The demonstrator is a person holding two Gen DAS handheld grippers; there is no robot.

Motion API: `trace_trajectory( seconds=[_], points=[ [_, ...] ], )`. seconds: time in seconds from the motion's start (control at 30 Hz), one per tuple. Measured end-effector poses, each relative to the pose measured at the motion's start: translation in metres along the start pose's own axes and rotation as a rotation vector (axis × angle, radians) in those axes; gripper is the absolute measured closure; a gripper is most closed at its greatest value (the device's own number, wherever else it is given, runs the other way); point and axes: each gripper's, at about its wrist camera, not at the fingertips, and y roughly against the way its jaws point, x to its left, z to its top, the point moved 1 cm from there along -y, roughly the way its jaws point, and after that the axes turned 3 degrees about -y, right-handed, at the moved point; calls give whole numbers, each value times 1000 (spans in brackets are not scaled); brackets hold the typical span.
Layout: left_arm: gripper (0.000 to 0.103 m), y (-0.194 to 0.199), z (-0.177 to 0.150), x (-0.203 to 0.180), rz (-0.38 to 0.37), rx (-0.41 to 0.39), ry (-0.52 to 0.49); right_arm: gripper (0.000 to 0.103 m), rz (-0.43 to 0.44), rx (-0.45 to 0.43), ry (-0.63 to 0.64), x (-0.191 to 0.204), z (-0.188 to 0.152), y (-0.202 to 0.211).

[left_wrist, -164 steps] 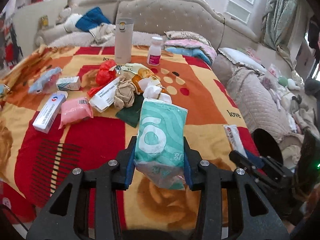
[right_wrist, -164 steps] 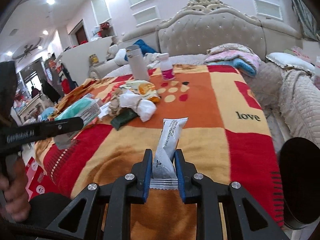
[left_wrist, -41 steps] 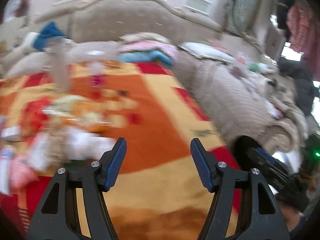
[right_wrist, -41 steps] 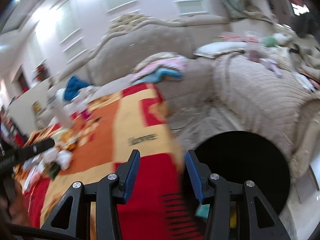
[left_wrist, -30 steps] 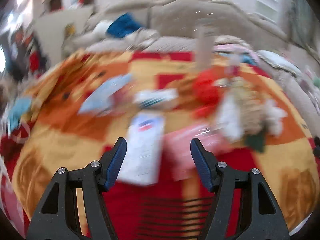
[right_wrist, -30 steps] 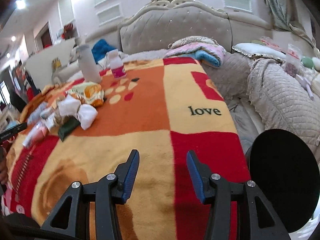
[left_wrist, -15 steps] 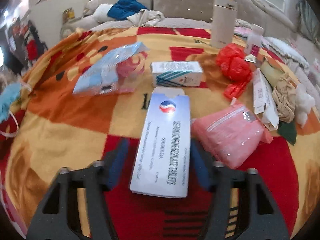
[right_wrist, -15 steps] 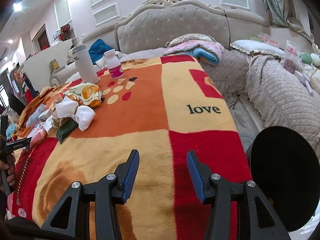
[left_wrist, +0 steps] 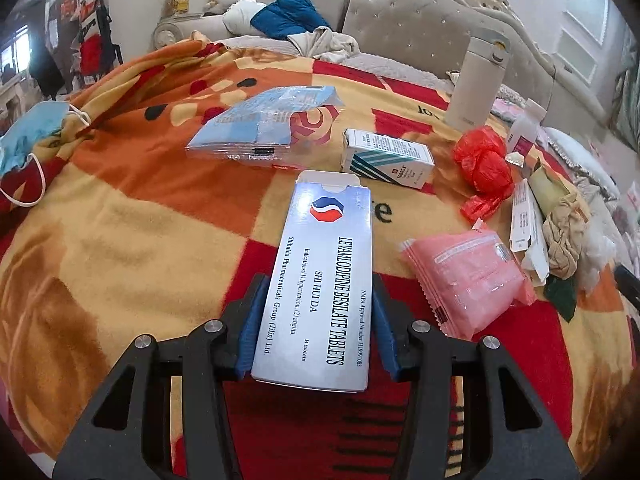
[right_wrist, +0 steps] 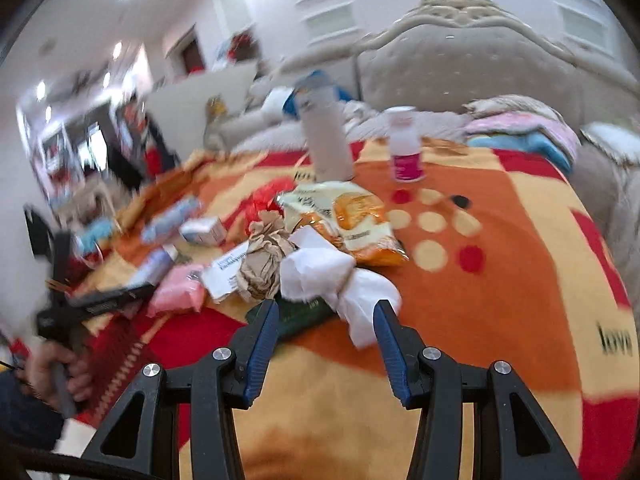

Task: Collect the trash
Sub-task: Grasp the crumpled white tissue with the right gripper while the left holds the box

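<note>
The tablet box [left_wrist: 324, 280] lies on the bed's blanket [left_wrist: 120, 220], now pinched between the left claw [left_wrist: 318, 332] pads that stood spread around it a moment ago, so it looks ready to lift. Farther off, the right claw [right_wrist: 326, 344] has swung from the bin side and hangs spread before the white tissue wad [right_wrist: 340, 280].

Bare blanket [right_wrist: 500, 300] right of the trash pile [right_wrist: 312, 248], thermos [right_wrist: 326, 140] and bottle [right_wrist: 405, 156] seemingly blocking the far edge.
</note>
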Motion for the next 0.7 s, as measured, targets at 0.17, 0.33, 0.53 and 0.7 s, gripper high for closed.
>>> trace_trajectory(
  seconds=[0.17,0.33,0.53,0.7],
  points=[
    [56,-1,1,1,-8,1,5,55,-97,99,105,-1,14,-47],
    [56,-1,1,3,-7,0,11,79,-75,123,49,-16,17,-50],
    [56,-2,2,0,3,3,2,89,1,78,38,-15,4,-2],
    [56,-2,1,-1,8,4,-5,90,32,50,21,-14,-18,41]
  ],
)
